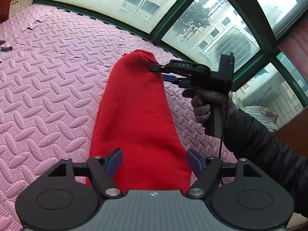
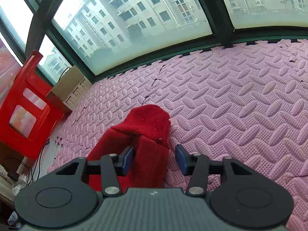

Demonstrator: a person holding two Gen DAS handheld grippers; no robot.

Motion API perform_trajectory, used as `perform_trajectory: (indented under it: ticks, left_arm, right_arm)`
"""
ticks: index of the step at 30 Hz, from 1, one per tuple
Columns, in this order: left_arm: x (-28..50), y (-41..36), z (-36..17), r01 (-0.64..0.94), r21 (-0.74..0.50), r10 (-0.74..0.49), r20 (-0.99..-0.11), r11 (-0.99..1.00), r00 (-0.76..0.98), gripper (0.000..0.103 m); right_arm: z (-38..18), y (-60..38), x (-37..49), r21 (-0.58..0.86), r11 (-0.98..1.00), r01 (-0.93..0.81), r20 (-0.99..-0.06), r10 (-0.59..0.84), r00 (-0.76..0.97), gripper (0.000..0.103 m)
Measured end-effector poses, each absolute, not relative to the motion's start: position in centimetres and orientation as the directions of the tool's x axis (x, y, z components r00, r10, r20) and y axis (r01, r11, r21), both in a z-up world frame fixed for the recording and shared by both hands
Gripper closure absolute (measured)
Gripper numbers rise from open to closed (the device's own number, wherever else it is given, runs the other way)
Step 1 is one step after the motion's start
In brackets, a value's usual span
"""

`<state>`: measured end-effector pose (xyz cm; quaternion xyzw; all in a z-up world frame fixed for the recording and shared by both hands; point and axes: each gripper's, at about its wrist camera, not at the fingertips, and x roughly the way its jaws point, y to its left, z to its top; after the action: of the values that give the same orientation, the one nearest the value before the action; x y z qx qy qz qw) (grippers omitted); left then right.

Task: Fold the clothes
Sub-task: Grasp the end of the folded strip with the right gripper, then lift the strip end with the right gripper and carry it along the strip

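A red knitted garment (image 1: 132, 111) lies as a long narrow strip on the pink foam mat (image 1: 48, 80). My left gripper (image 1: 155, 163) is open, its blue pads on either side of the strip's near end. My right gripper (image 1: 161, 73) shows in the left wrist view, held in a gloved hand at the strip's far end, its jaws apart at the right edge. In the right wrist view the right gripper (image 2: 154, 159) is open, with the garment (image 2: 146, 127) and its folded ribbed cuff between and ahead of the pads.
Green-framed windows (image 2: 134, 28) line the far edge of the mat (image 2: 240, 105). A red plastic stool (image 2: 25, 105) and a cardboard box (image 2: 71, 88) stand at the left. Cables lie on the floor beside them. A striped cloth pile (image 1: 259, 115) sits at the right.
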<state>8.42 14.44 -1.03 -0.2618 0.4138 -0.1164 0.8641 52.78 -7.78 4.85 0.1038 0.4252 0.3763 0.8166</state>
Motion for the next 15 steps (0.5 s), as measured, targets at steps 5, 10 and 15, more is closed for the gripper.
perform_trajectory:
  ticks: [5,10,15]
  left_arm:
    - [9.3,13.3,-1.3,0.01,-0.556,-0.447,-0.658,0.831,0.606,0.028]
    - [10.4,12.1,-2.0,0.025,-0.553,-0.463,-0.671,0.833,0.579,0.028]
    - [12.0,10.5,-1.8,0.088,-0.561,-0.508,-0.658,0.823,0.556,0.028]
  right_arm:
    - [5.7,-7.5,52.4,0.507,0.674,-0.537,-0.596,0.724,0.346,0.075]
    - [6.5,-7.3,52.0,0.523,0.653,-0.548,-0.576,0.745,0.337,0.089]
    - [6.4,-7.2,52.1,0.529,0.646,-0.55,-0.574,0.75,0.33,0.09]
